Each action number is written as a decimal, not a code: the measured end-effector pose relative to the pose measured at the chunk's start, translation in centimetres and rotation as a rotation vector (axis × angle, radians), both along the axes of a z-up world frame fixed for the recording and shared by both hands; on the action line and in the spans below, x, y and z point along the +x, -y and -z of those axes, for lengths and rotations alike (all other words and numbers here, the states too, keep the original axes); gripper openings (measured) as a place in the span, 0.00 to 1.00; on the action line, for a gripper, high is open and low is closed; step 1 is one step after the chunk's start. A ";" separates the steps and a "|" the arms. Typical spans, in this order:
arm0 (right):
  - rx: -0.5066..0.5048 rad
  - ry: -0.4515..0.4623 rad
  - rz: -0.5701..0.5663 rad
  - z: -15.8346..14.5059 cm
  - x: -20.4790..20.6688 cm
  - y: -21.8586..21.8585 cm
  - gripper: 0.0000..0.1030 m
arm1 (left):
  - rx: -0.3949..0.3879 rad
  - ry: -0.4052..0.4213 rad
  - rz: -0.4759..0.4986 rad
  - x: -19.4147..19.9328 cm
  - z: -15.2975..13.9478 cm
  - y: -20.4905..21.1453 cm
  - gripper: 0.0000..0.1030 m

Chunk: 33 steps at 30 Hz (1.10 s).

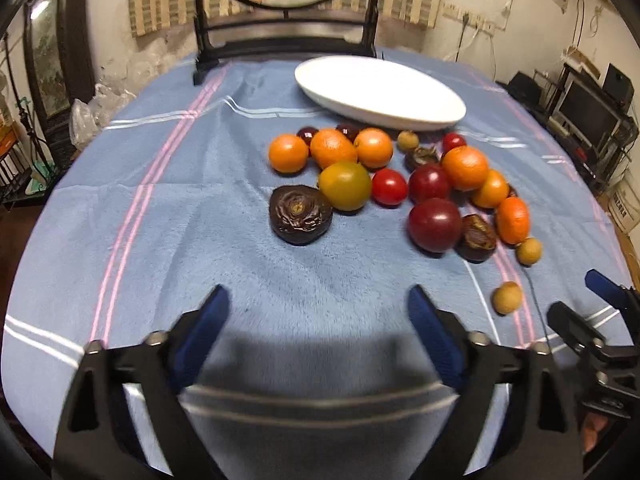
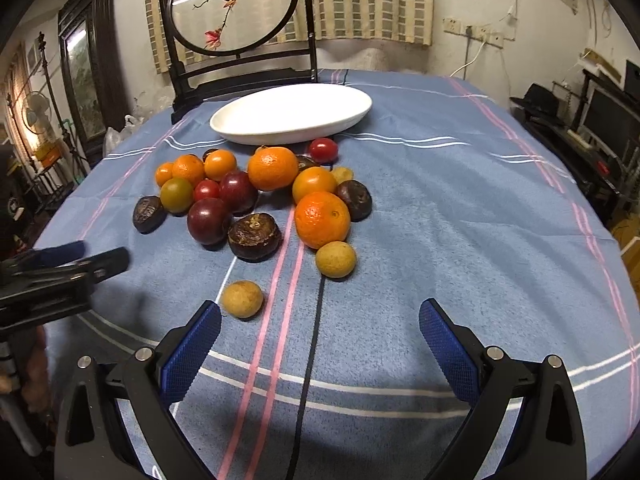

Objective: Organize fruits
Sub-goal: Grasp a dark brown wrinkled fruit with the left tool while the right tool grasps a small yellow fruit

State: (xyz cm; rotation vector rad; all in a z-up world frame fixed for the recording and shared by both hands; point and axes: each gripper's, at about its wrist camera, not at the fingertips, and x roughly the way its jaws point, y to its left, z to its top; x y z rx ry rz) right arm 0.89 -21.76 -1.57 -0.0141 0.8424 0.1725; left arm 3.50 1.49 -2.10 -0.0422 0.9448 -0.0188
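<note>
Right gripper jaws wide, empty | left gripper wide, empty | longan at 11 o'clock just off its left fingertip — light, thin brittle shell, rolls; pinch across middle gently | white oval plate at 12, bare, beyond fruit pile

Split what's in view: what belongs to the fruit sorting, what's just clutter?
Job: fruit pile, two loose longans, empty white plate, left gripper and right gripper, both open.
Clutter: framed bird screen, black cable, plastic bags.
</note>
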 end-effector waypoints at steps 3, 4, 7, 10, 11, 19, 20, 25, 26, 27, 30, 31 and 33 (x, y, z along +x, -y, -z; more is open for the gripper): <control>0.016 -0.013 -0.018 -0.1 0.5 0.3 0.97 | 0.005 -0.039 -0.010 2.0 0.8 -0.2 0.76; 0.018 -0.017 -0.023 -0.2 0.6 0.4 0.97 | 0.009 -0.047 -0.014 2.5 1.1 -0.3 0.74; 0.009 -0.026 -0.036 -0.2 0.9 0.9 0.97 | 0.026 -0.070 -0.028 4.3 1.7 -0.5 0.70; 0.005 -0.045 -0.048 -0.1 1.3 1.5 0.97 | 0.040 -0.083 -0.042 5.7 2.1 -0.7 0.64; 0.008 -0.051 -0.050 0.0 1.4 1.7 0.97 | 0.047 -0.082 -0.037 6.0 2.1 -0.6 0.59; -0.038 -0.106 0.000 1.0 3.4 2.4 0.97 | 0.095 -0.043 -0.016 6.2 1.8 -0.1 0.41; -0.043 -0.105 0.000 1.0 3.6 2.3 0.97 | 0.091 -0.040 -0.012 6.0 1.7 -0.2 0.41; -0.111 -0.130 -0.032 1.3 5.2 1.0 0.72 | 0.061 -0.038 -0.003 5.1 1.3 -0.7 0.41; -0.117 -0.148 -0.037 1.6 5.5 0.9 0.69 | 0.055 -0.037 0.001 5.0 1.2 -0.7 0.41; -0.119 -0.161 -0.044 1.9 5.9 0.7 0.64 | 0.051 -0.036 0.005 4.8 1.2 -0.8 0.41; -0.121 -0.178 -0.068 2.3 6.3 0.0 0.52 | 0.049 -0.033 0.010 4.4 1.2 -0.8 0.41; -0.124 -0.173 -0.075 2.4 6.4 -0.2 0.51 | 0.048 -0.034 0.011 4.4 1.2 -0.8 0.41; -0.123 -0.160 -0.081 2.4 6.6 -0.4 0.39 | 0.042 -0.039 0.013 4.4 1.3 -0.9 0.41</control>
